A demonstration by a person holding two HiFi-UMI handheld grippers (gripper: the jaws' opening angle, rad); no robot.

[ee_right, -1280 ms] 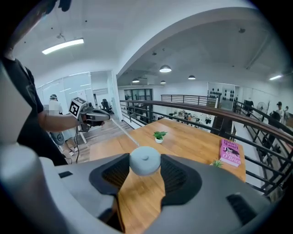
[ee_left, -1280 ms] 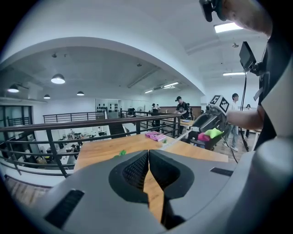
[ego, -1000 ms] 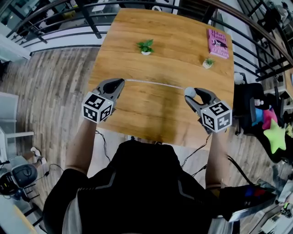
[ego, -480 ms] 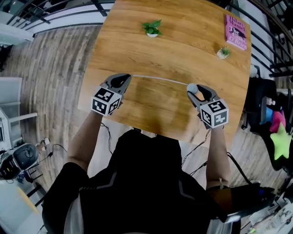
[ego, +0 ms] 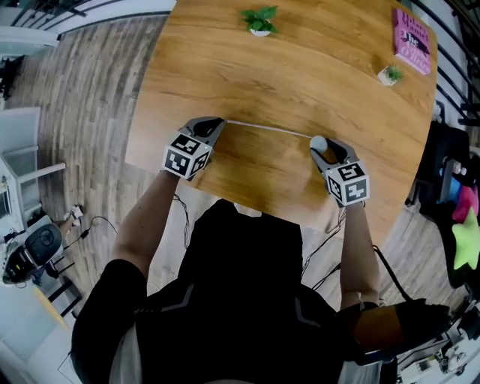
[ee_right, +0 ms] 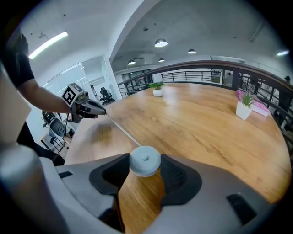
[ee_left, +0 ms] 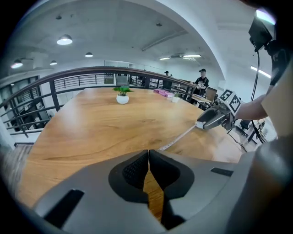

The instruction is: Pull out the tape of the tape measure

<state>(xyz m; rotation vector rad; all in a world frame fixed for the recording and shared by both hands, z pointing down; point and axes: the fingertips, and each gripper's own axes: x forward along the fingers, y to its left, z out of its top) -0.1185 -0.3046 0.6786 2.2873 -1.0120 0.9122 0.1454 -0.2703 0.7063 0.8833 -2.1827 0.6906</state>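
A round pale-blue tape measure [ee_right: 144, 161] sits between the jaws of my right gripper [ee_right: 145, 170], which is shut on it low over the wooden table [ego: 300, 75]. Its thin white tape [ego: 266, 129] runs out to the left in a taut line. My left gripper [ego: 216, 122] is shut on the tape's end, jaws pressed together. From the left gripper view the tape [ee_left: 181, 136] leads away to the right gripper [ee_left: 204, 123]. From the right gripper view the tape [ee_right: 122, 129] reaches the left gripper [ee_right: 101, 111].
Two small potted plants [ego: 259, 18] [ego: 389, 73] and a pink book [ego: 413, 41] stand at the table's far side. The table's near edge lies just behind both grippers. A railing rings the platform, and a chair with bright items [ego: 457, 217] is at the right.
Both grippers have sunk down close to the tabletop, still holding the tape stretched between them. The jaws have not changed.
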